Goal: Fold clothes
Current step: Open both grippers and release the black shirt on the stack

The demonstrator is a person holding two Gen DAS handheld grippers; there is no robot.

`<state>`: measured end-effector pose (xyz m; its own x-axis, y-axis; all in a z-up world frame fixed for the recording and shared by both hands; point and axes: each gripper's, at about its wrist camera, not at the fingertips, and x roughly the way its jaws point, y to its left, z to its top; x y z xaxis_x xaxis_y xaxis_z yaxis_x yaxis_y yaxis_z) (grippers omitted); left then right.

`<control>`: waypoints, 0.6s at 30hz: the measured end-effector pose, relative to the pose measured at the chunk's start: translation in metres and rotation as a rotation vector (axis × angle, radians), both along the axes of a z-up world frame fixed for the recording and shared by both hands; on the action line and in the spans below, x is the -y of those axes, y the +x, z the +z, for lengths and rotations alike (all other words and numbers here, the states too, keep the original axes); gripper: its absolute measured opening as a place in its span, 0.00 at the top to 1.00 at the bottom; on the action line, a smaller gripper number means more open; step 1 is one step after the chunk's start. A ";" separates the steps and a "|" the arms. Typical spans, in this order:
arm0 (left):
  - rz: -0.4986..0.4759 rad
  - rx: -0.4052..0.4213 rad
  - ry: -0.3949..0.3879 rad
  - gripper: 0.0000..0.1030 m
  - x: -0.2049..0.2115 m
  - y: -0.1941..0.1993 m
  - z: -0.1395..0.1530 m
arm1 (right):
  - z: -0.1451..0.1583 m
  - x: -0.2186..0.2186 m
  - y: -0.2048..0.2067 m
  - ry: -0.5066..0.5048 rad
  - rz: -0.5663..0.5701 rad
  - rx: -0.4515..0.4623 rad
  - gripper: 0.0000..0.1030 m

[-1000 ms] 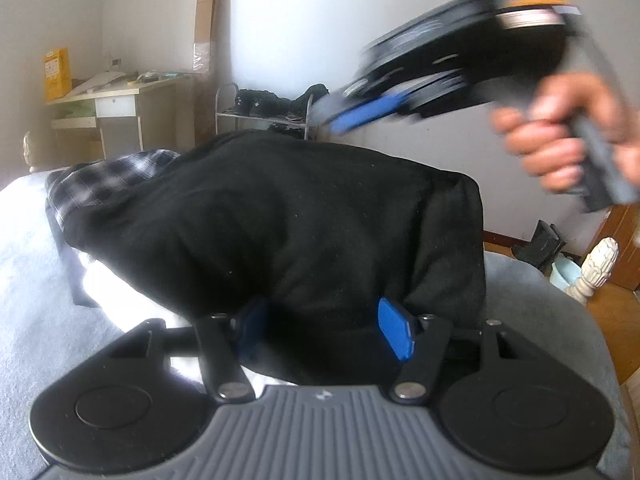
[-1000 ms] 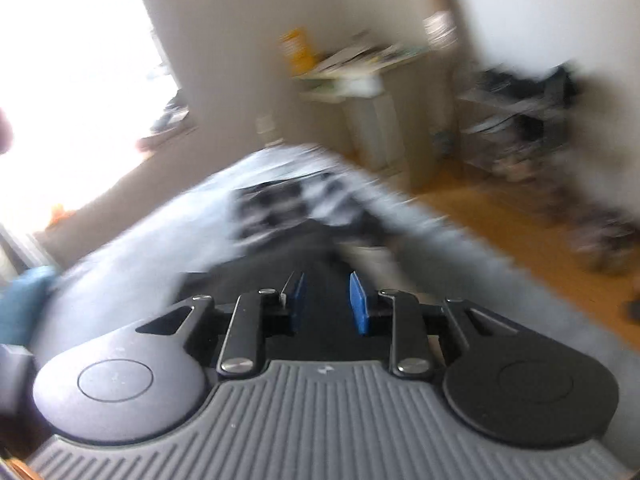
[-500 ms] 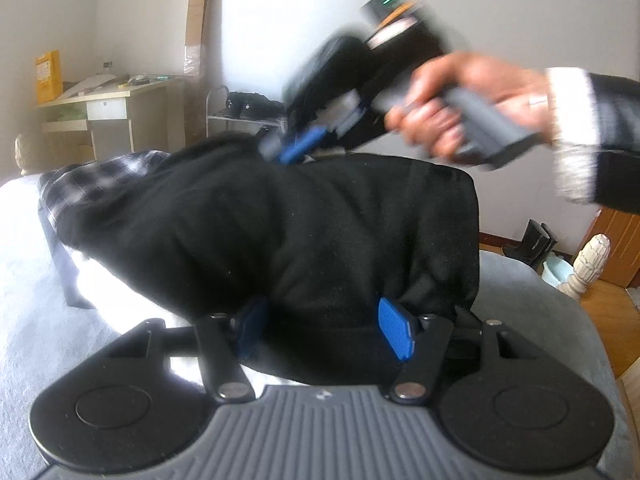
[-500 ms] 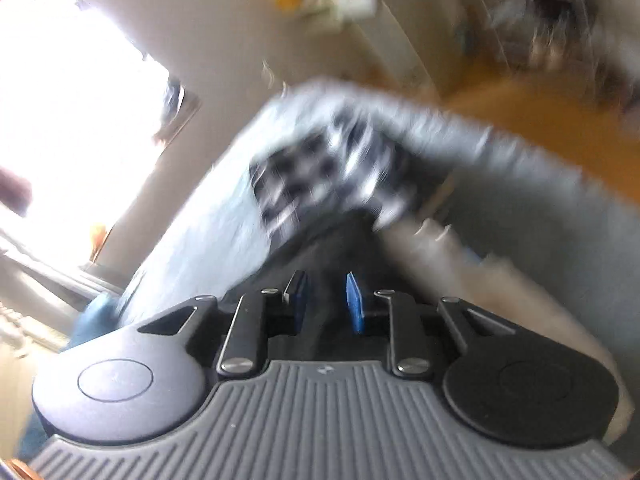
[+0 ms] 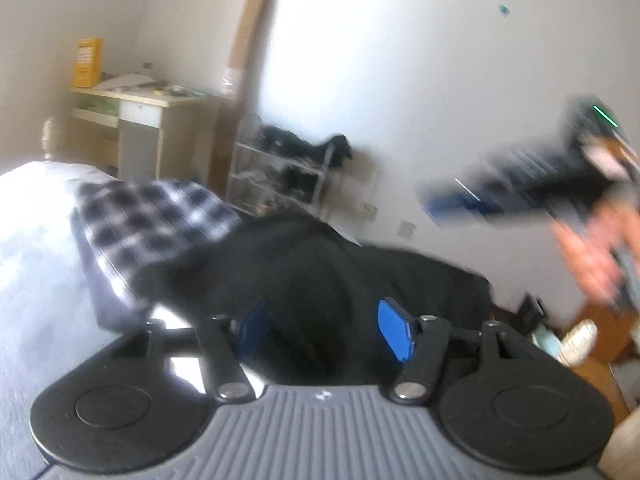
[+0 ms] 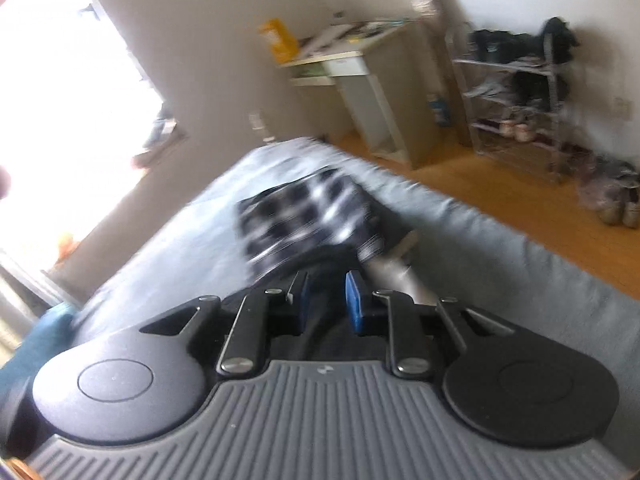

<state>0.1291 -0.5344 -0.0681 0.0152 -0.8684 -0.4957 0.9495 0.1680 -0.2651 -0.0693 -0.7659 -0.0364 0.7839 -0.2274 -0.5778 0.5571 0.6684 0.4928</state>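
A thick black garment (image 5: 340,264) lies bunched on the grey bed (image 5: 36,280). My left gripper (image 5: 325,326) is clamped on its near edge, its blue pads held wide apart by the cloth. A black-and-white plaid shirt (image 5: 152,216) lies beyond it on the left. My right gripper (image 5: 440,200) is a blur in the air at the right, held by a hand (image 5: 592,252), with nothing seen in it. In the right wrist view my right gripper (image 6: 327,300) has a narrow gap between its pads. It hovers above the black garment (image 6: 324,280) and the plaid shirt (image 6: 304,216).
A desk (image 5: 160,120) and a wire shoe rack (image 5: 288,160) stand against the far wall. Wooden floor (image 6: 520,208) runs along the bed's right edge (image 6: 500,264). A bright window (image 6: 60,100) lies to the left.
The right gripper swung from over the black garment out to the right and away. The black garment now sits lower and flatter; the left gripper still has it.
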 end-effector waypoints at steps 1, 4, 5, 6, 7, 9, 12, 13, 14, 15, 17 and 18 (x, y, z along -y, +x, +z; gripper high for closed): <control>0.002 -0.052 0.014 0.34 0.013 0.015 -0.007 | -0.005 -0.008 -0.006 0.026 0.003 -0.007 0.81; 0.078 -0.245 0.075 0.38 0.041 0.066 -0.044 | -0.022 -0.031 -0.025 0.106 0.013 -0.029 0.81; 0.134 -0.309 0.088 0.43 0.043 0.084 -0.058 | -0.027 -0.039 -0.032 0.132 0.016 -0.037 0.81; 0.194 -0.363 0.097 0.41 0.039 0.099 -0.064 | -0.033 -0.047 -0.038 0.158 0.019 -0.044 0.81; 0.260 -0.400 0.099 0.41 0.029 0.111 -0.063 | -0.039 -0.052 -0.048 0.189 -0.017 -0.065 0.82; 0.362 -0.440 0.077 0.34 0.007 0.127 -0.054 | -0.044 -0.062 -0.070 0.215 -0.079 -0.057 0.81; 0.423 -0.420 0.035 0.29 -0.032 0.133 -0.027 | -0.032 -0.085 -0.097 0.171 -0.127 -0.074 0.78; 0.428 -0.406 0.030 0.28 -0.044 0.129 -0.017 | -0.029 -0.092 -0.104 0.177 -0.140 -0.058 0.78; 0.427 -0.387 0.030 0.26 -0.058 0.121 -0.007 | -0.025 -0.099 -0.111 0.186 -0.152 -0.038 0.77; 0.427 -0.368 0.031 0.23 -0.072 0.112 0.003 | -0.021 -0.107 -0.116 0.187 -0.161 -0.021 0.75; 0.426 -0.330 0.039 0.17 -0.100 0.091 0.022 | -0.015 -0.122 -0.117 0.170 -0.166 -0.003 0.71; 0.417 -0.305 0.047 0.16 -0.115 0.077 0.031 | -0.012 -0.133 -0.117 0.152 -0.166 0.001 0.69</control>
